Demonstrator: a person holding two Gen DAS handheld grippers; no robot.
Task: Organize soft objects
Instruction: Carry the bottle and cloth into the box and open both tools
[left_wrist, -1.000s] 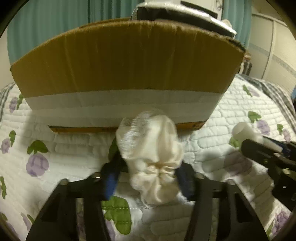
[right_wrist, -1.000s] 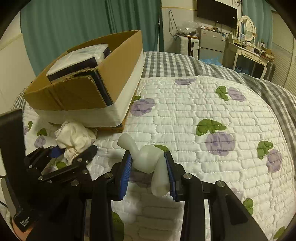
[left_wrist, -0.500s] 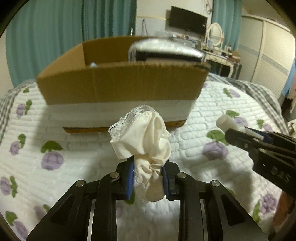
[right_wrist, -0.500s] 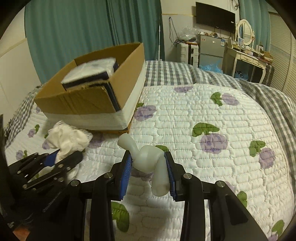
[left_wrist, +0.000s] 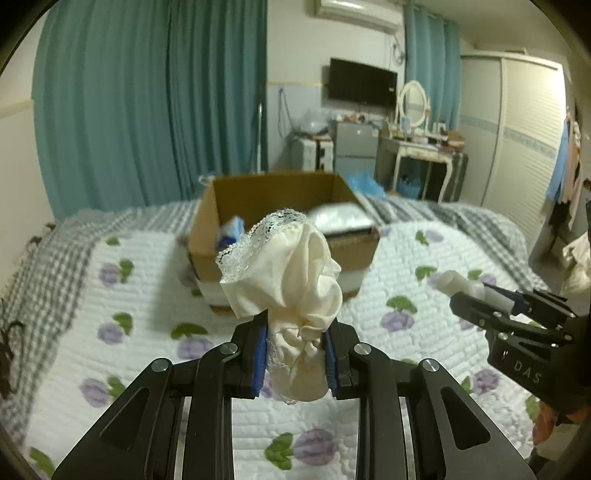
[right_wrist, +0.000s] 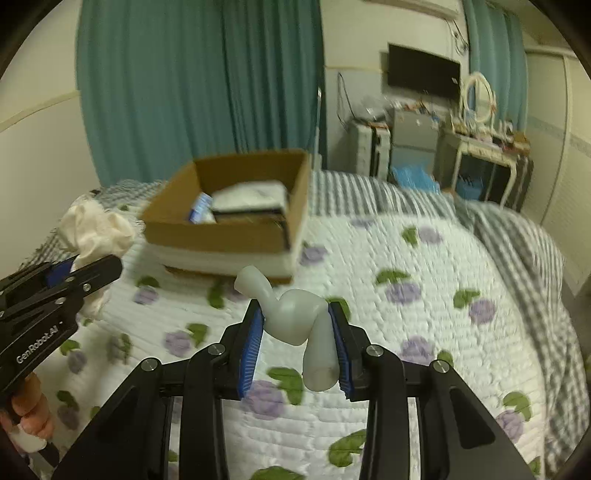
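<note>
Both grippers have been lifted higher, so the open box (left_wrist: 280, 206) is now seen at frame centre. The lacy cloth (left_wrist: 291, 284) is being squeezed by the left gripper (left_wrist: 295, 354), the white tube (right_wrist: 295, 321) by the right gripper (right_wrist: 297, 347), ready for dropping in

Right gripper (left_wrist: 476, 291) body, seen from the left wrist camera: white letters "DAS" on the black housing, partly cut off at the frame's edge.
Left gripper (right_wrist: 79, 264) body, seen from the right wrist camera: white lettering "GenRobot.AI" running along the black housing.
Elsewhere in the bedroom: no legible text.
</note>
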